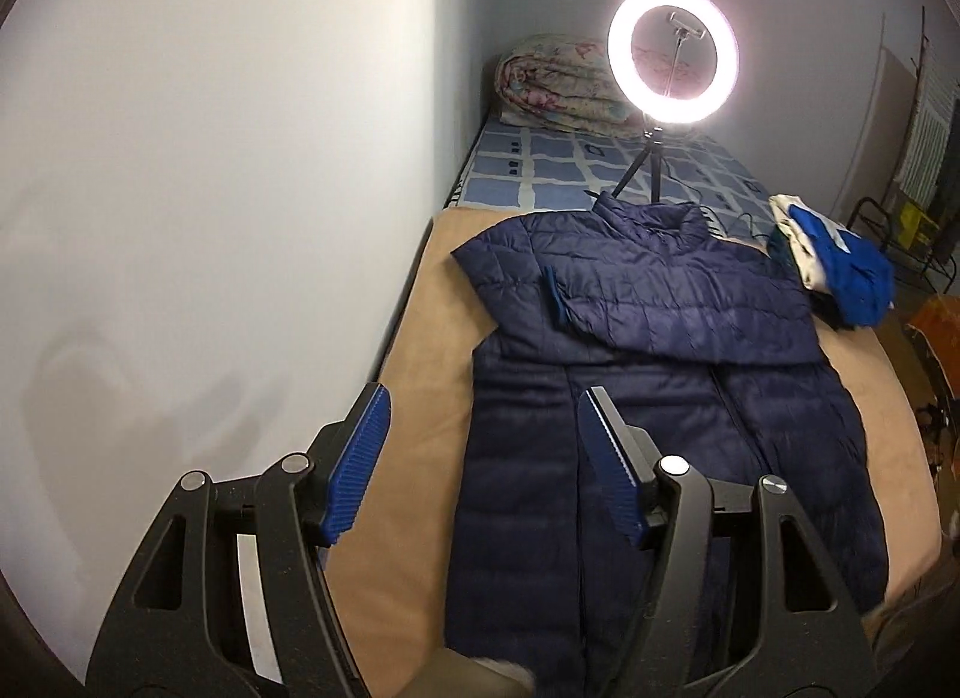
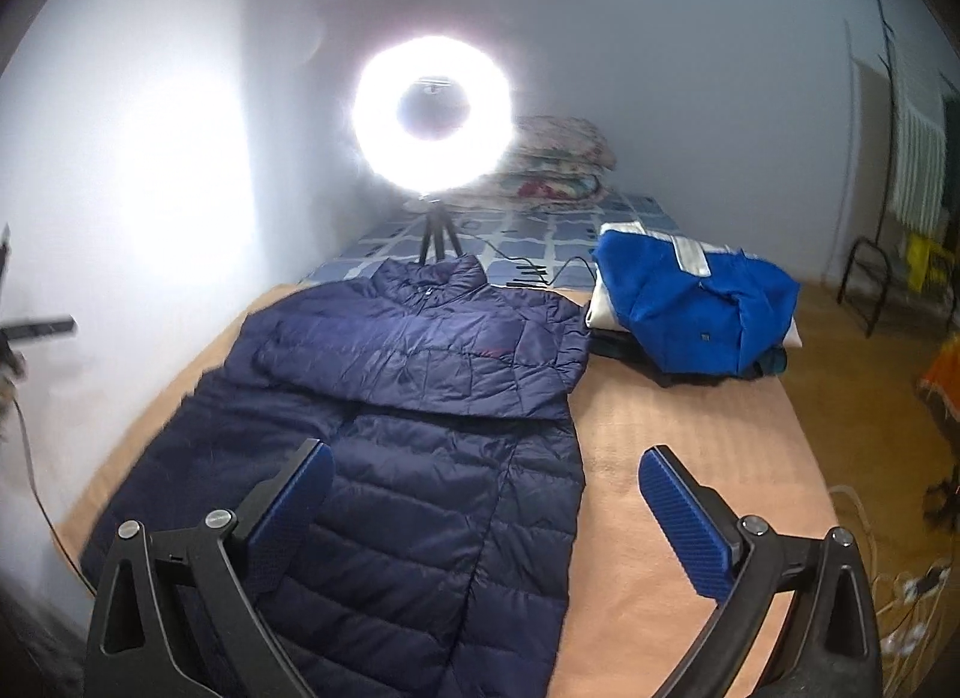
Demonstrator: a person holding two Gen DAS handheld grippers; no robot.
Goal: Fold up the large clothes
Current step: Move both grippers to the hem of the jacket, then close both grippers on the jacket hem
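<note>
A navy quilted puffer jacket [image 1: 660, 398] lies flat on the tan bed cover [image 1: 414, 398], collar at the far end, with its sleeves folded across the chest. It also shows in the right wrist view [image 2: 420, 410]. My left gripper [image 1: 483, 416] is open and empty, held above the jacket's lower left edge. My right gripper [image 2: 486, 470] is open and empty, held above the jacket's lower right edge.
A lit ring light on a small tripod [image 1: 672, 50] stands beyond the collar; it glares in the right wrist view [image 2: 432, 116]. A pile of folded clothes with a blue garment on top [image 2: 690, 302] sits far right. A rolled floral quilt [image 1: 564, 92] lies at the far end. A white wall [image 1: 210, 188] runs along the left.
</note>
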